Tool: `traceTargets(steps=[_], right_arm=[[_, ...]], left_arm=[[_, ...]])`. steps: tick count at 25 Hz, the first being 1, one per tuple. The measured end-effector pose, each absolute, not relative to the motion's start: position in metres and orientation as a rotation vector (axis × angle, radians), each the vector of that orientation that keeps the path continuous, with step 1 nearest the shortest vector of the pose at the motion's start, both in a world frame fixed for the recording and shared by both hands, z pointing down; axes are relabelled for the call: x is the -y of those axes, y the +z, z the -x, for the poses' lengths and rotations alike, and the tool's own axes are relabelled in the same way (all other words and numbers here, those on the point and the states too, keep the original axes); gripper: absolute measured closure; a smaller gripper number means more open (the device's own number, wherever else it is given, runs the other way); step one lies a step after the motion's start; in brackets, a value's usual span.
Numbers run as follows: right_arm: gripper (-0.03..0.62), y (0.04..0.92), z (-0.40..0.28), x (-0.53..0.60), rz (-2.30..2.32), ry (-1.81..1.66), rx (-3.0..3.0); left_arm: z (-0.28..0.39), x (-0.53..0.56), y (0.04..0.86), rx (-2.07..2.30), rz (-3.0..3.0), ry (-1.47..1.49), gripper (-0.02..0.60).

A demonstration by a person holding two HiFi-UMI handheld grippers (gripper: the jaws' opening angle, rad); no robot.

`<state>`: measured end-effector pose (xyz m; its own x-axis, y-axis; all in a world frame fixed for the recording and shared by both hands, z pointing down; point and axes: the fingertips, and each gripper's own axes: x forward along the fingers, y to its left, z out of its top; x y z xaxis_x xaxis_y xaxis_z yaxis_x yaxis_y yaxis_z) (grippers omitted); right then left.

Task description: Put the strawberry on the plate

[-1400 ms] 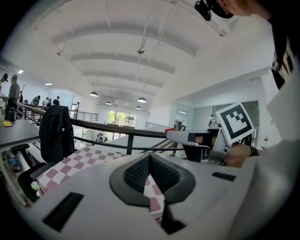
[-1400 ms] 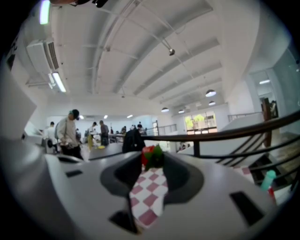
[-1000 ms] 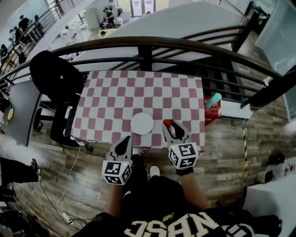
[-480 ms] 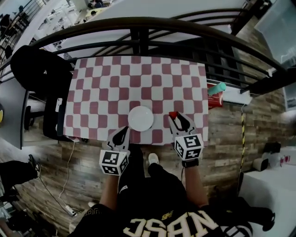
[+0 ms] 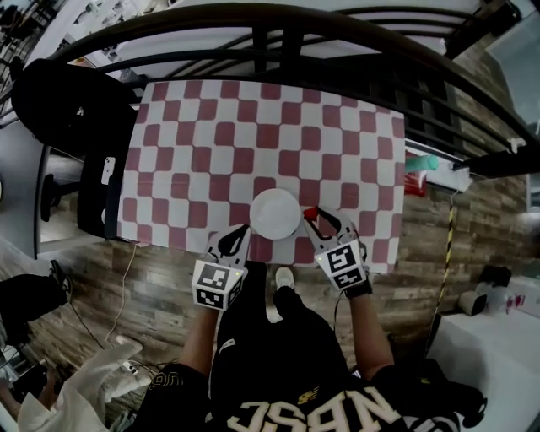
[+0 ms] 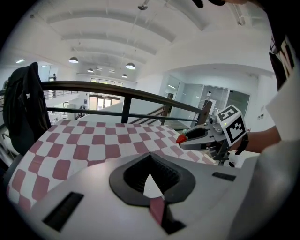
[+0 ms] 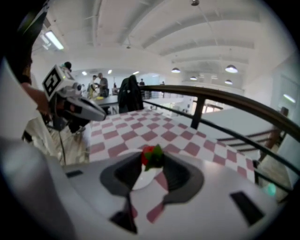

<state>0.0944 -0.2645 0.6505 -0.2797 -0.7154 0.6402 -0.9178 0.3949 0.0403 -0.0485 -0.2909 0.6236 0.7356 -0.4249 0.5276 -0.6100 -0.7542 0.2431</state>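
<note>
A white plate lies near the front edge of the red-and-white checked table. My right gripper is shut on a red strawberry with green leaves, held just off the plate's right rim. The right gripper view has the strawberry pinched at the jaw tips, with the plate below it. My left gripper is at the plate's front left, jaws together and empty. From the left gripper view, the right gripper carries the strawberry above the cloth.
A dark curved railing runs behind the table. A black bag hangs on a chair at the left. A red box with a teal bottle sits beyond the table's right side. The person's shoe is under the front edge.
Both grippers have moved forward toward the plate. The right one, still holding the strawberry, now sits close beside the plate's right rim.
</note>
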Motion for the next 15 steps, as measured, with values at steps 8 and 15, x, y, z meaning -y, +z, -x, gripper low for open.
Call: traceTargets(steps=[8,15], right_arm=[[0.447,0.726,-0.054,0.268,-1.134,0.484,2.078],[0.447,0.761,-0.028,0.269,-1.060,0.566,2.064]], left_arm=[[0.044,0.298,0.673,0.664,-2.579,0.794,0.572],[0.033,0.290,0.703,0.555,-2.564,0.849,0.573]])
